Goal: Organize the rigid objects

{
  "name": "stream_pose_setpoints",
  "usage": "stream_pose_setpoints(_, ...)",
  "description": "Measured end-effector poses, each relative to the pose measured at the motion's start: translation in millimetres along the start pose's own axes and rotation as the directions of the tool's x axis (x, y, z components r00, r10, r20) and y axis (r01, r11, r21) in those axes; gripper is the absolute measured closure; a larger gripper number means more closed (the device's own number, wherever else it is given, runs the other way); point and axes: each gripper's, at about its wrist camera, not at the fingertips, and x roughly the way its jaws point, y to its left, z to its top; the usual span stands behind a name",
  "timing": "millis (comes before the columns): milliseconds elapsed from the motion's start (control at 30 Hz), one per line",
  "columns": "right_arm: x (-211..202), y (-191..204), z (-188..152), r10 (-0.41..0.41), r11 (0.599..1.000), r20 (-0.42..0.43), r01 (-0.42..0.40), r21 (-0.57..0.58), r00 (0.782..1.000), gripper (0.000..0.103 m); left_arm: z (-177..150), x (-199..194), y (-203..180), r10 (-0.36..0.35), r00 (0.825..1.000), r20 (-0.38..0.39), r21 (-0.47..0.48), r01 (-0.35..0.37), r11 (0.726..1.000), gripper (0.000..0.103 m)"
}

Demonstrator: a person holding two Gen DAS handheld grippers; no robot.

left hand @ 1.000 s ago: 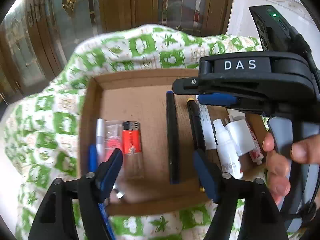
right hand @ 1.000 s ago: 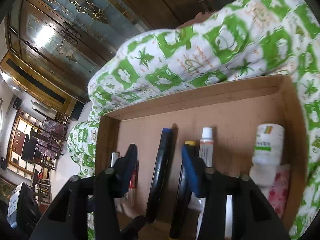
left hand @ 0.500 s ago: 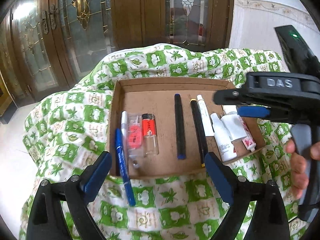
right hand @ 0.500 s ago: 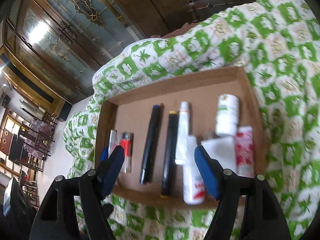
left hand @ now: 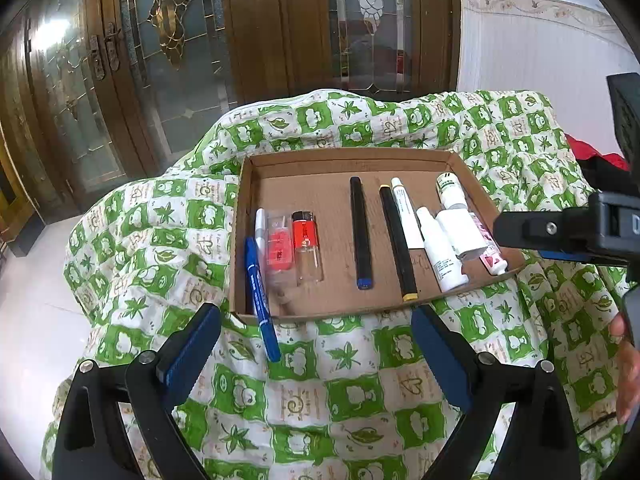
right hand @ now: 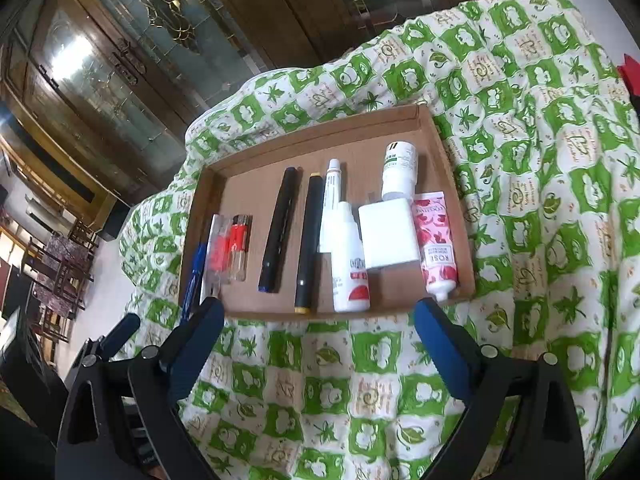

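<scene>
Wooden doors with leaded glass (left hand: 192, 60) stand behind my work area, and a green-and-white checked cloth (left hand: 320, 380) printed with leaves and frogs covers the surface. My left gripper (left hand: 316, 354) hangs over the cloth with its blue pads spread wide and nothing between them; my right gripper (right hand: 316, 344) is likewise released and empty. Just beyond both sits a shallow brown cardboard tray (left hand: 340, 156). A blue pen (left hand: 260, 292) overhangs its near left edge, beside a white pen (left hand: 260, 228), an orange lighter (left hand: 306, 246) and a second lighter in clear wrap (left hand: 276, 248). Mid-tray lie a black marker with a blue end (left hand: 361, 232) and a black marker with yellow ends (left hand: 398, 240). At the right are a white tube (right hand: 330, 196), a white dropper bottle with red print (right hand: 350, 260), a white block (right hand: 388, 236), a white bottle with a green label (right hand: 398, 172) and a pink floral tube reading "ROSE" (right hand: 434, 240).
</scene>
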Motion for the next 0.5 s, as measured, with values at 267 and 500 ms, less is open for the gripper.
stream_pose_setpoints(267,-7.6,4.3,-13.7,-0.035,0.999,0.019,0.036,-0.037,0.999,0.003,-4.3,-4.9,-1.8,0.006,1.0,0.001,-0.007,-0.006,1.0,0.005)
stream_pose_setpoints(500,-13.1,1.9,-20.3,-0.057,0.998,0.025,0.057,-0.031,0.998,0.0,-5.7,-9.8,-3.8,0.014,1.0,0.008,-0.006,-0.014,1.0,0.005)
